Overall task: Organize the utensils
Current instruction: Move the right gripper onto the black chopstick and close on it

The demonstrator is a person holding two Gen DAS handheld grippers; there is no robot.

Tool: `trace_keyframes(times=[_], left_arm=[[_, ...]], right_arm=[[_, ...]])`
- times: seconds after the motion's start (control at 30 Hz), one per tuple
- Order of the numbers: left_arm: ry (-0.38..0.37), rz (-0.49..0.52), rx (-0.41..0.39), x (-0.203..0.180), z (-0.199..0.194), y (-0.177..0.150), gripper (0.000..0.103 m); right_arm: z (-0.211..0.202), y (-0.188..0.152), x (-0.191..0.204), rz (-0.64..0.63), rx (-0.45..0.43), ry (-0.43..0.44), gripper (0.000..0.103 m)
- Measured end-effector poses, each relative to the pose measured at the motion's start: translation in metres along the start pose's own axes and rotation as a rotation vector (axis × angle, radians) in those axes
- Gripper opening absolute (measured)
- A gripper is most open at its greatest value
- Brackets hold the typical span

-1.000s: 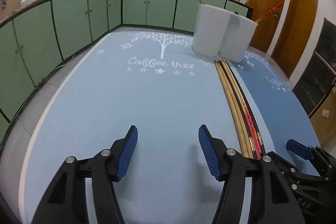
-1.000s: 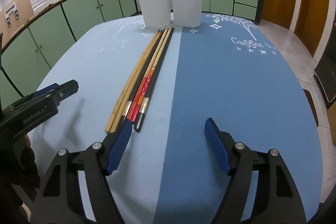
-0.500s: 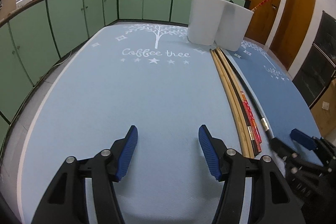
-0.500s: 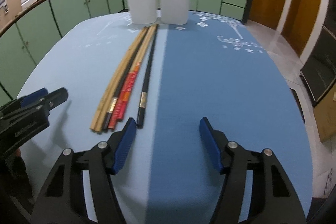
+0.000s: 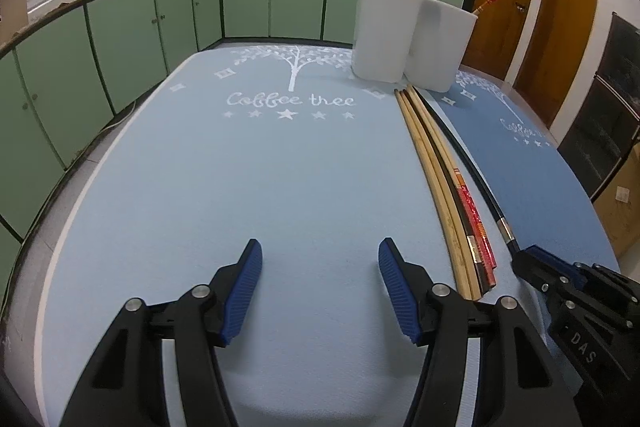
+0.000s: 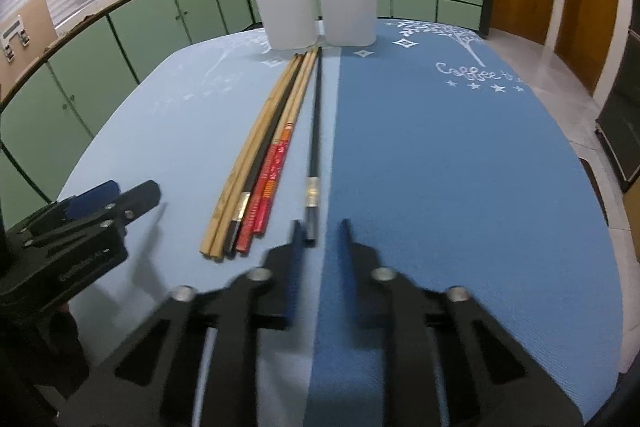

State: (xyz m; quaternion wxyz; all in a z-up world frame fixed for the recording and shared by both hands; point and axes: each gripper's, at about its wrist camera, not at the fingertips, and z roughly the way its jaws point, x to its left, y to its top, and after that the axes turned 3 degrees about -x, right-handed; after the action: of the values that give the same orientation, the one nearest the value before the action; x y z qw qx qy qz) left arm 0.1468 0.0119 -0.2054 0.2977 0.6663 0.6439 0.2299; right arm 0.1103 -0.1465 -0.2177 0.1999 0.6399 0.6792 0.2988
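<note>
Several chopsticks [image 6: 256, 163] lie in a bundle on the blue table mats, pointing at two white holders [image 6: 316, 11]. A black chopstick [image 6: 314, 131] lies apart, to the bundle's right. My right gripper [image 6: 318, 231] has its jaws narrowed around the black chopstick's near end, with small gaps still showing. My left gripper [image 5: 320, 267] is open and empty over the light blue mat [image 5: 240, 167], left of the bundle [image 5: 448, 187]. The holders [image 5: 412, 39] each hold one red chopstick.
The table's far edge lies just behind the holders. Green cabinets [image 5: 120, 39] ring the room and wooden doors [image 5: 560, 19] stand at the right. The right gripper's body shows at the lower right of the left wrist view [image 5: 576, 307].
The black chopstick now lies apart from the bundle. My right gripper has moved onto its near end and its jaws have narrowed from wide open. The left gripper has hardly moved.
</note>
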Motion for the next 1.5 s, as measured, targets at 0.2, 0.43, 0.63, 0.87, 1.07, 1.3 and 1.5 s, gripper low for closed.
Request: trace_keyframes(times=[0.2, 0.43, 0.63, 0.87, 1.07, 1.3, 1.5], left_arm=[[-0.026, 0.021, 0.004, -0.010, 0.001, -0.001, 0.060], [-0.084, 0.055, -0.003, -0.028, -0.006, -0.004, 0.060], [-0.095, 0.097, 0.009, -0.044, -0.005, -0.007, 0.060], [-0.101, 0.114, 0.025, -0.051, -0.003, -0.010, 0.060], [-0.109, 0.124, 0.029, -0.053, -0.003, -0.011, 0.061], [-0.062, 0.098, 0.031, -0.044, -0.002, -0.010, 0.061], [-0.061, 0.106, 0.014, -0.041, -0.011, -0.015, 0.061]], right_arm=[[-0.004, -0.001, -0.008, 0.010, -0.004, -0.013, 0.006], [-0.014, -0.006, -0.036, 0.063, -0.013, -0.052, 0.006], [-0.014, -0.006, -0.044, 0.080, -0.017, -0.040, 0.006], [-0.015, -0.006, -0.050, 0.096, -0.016, -0.008, 0.006], [-0.015, -0.006, -0.050, 0.092, -0.018, -0.004, 0.006], [-0.015, -0.006, -0.050, 0.085, -0.019, -0.005, 0.007], [-0.017, -0.008, -0.053, 0.068, -0.021, 0.035, 0.009]])
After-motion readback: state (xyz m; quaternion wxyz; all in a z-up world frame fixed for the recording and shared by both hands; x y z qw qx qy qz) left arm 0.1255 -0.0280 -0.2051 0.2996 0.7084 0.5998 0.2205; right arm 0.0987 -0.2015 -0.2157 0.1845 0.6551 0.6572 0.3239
